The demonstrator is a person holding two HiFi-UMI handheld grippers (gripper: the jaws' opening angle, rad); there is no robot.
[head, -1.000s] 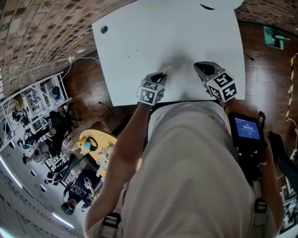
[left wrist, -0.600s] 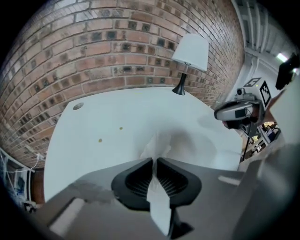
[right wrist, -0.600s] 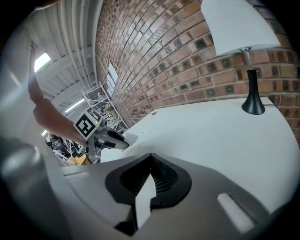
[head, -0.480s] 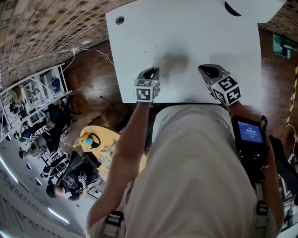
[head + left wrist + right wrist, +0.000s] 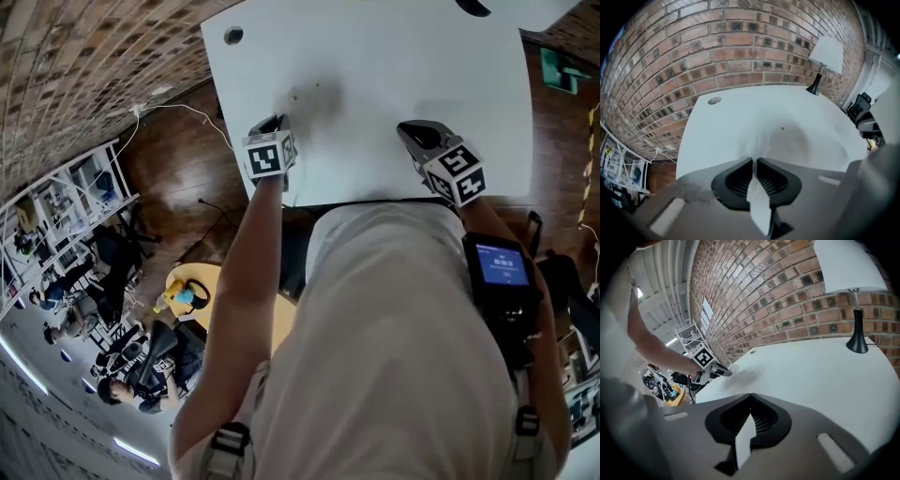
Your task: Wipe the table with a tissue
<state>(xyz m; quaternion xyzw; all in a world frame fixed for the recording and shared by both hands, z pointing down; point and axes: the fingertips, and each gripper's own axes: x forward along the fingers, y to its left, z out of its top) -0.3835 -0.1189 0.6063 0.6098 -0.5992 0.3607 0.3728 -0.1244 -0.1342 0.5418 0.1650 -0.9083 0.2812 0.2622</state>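
Note:
A white tissue lies crumpled on the white table, pinched in my left gripper. That gripper points steeply down near the table's front left corner, with the tissue just ahead of its tips. My right gripper hovers over the table's front edge further right, jaws together with nothing between them. From the right gripper view, the left gripper and its tissue show at the far left edge of the table.
A lamp with a white shade and black base stands at the table's far right by the brick wall. A round cable hole sits in the far left corner. A small yellowish speck marks the tabletop. The left table edge drops to wooden floor.
My left gripper has slid leftward along the table's front part with the tissue still in it, ending near the left edge. The right gripper has barely shifted.

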